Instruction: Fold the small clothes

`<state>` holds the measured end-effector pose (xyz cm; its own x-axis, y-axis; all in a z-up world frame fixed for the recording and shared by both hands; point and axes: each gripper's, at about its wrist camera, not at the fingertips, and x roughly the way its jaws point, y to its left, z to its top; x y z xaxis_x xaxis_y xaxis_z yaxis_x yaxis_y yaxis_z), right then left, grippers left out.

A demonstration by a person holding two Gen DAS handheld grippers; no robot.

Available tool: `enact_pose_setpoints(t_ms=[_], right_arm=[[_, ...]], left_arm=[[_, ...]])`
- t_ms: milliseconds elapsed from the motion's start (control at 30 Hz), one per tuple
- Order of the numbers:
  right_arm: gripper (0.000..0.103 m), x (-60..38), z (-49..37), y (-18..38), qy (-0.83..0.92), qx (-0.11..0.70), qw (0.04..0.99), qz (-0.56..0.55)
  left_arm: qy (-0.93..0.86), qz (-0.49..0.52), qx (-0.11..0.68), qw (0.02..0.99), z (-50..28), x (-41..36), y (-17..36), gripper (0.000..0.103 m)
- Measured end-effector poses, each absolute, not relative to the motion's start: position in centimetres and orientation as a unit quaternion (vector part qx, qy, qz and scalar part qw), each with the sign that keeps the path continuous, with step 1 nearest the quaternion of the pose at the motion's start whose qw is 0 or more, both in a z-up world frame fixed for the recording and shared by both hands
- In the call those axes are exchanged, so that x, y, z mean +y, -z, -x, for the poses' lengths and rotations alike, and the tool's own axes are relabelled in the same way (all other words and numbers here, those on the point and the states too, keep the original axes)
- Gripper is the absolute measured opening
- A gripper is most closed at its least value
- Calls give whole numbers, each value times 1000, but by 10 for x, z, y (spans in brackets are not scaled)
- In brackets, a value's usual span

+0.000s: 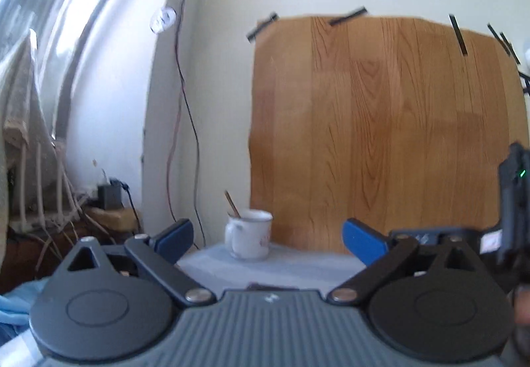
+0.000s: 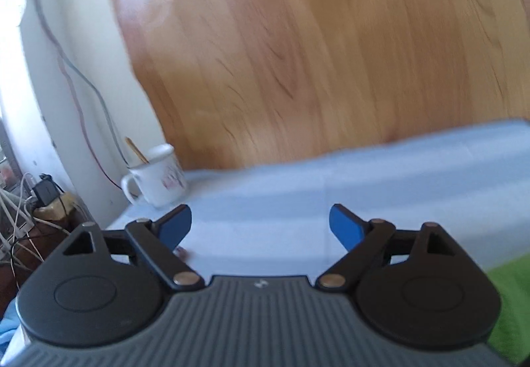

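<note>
I have both tools spread wide and holding nothing: the left hand-held gripper (image 1: 268, 239) fills the lower half of its frame, the right hand-held gripper (image 2: 261, 227) likewise. Ahead of each stands a white mug (image 1: 249, 234) with a stick in it, on the pale blue bench (image 2: 298, 188), against a wood-grain panel (image 1: 381, 135). A green cloth (image 2: 510, 297) shows at the lower right of the right view, and light blue fabric (image 1: 15, 304) at the lower left of the left view.
</note>
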<state>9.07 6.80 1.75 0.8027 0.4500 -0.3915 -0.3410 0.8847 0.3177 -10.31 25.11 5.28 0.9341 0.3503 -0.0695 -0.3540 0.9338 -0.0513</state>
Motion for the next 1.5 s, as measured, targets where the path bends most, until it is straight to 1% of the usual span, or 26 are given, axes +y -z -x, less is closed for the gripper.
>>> enact_pose_setpoints(t_ms=[67,267,367,467,600,667,700,733,833,900,1033,1133,1267,1300,1333,1367,1400,1433,1467,1500], right_arm=[[92,45,-90,-28,-204,238,939,-139],[92,-39,-58,-65,-172,176,957,-157],[92,-87,-43,-67,-139,182,961,-152],[92,-132,-20,-63,-97,176,970,-136],[92,-182,19,-59,-56,159,977,-132],[93,-201,39,-57,-44,145,981,-124],[97,-208,50,-56,-41,133,983,-119],[103,-217,64,-54,-37,112,986,-115],[103,-233,91,-47,-20,53,992,-109],[103,-250,99,-42,-8,43,990,-133],[103,-296,88,-41,-29,79,978,-193],[103,-332,62,-32,-31,113,965,-235],[103,-359,8,13,-41,218,912,-346],[103,-357,5,18,-37,208,913,-349],[103,-349,4,16,-27,201,922,-330],[102,-340,-3,16,-43,227,921,-312],[81,-329,-8,15,-70,242,922,-295],[51,-316,-16,14,-91,267,919,-276],[47,-303,-20,12,-84,283,921,-256],[35,-294,-21,6,-80,282,924,-244]], left_arm=[[-168,35,57,983,93,249,-51,100],[-89,40,151,984,58,211,-49,100],[-53,41,203,977,45,185,-43,100],[-30,37,231,972,41,159,-38,100],[-30,23,250,967,44,129,-38,101],[-30,16,245,969,54,117,-39,103],[-32,10,238,971,61,111,-40,103],[-35,4,234,972,68,104,-38,103],[-31,-7,243,970,81,85,-39,103],[-28,-10,248,968,88,73,-40,103],[-50,-12,257,965,87,68,-45,103],[-61,40,273,959,80,87,-55,103],[-12,89,276,957,74,98,-69,103],[-2,93,277,956,71,99,-71,103],[8,94,281,955,68,98,-73,103],[19,97,286,953,64,97,-73,103],[27,95,294,951,59,96,-73,103],[30,97,298,949,55,95,-72,102],[34,96,300,948,51,94,-71,101],[37,94,301,948,49,93,-71,99]])
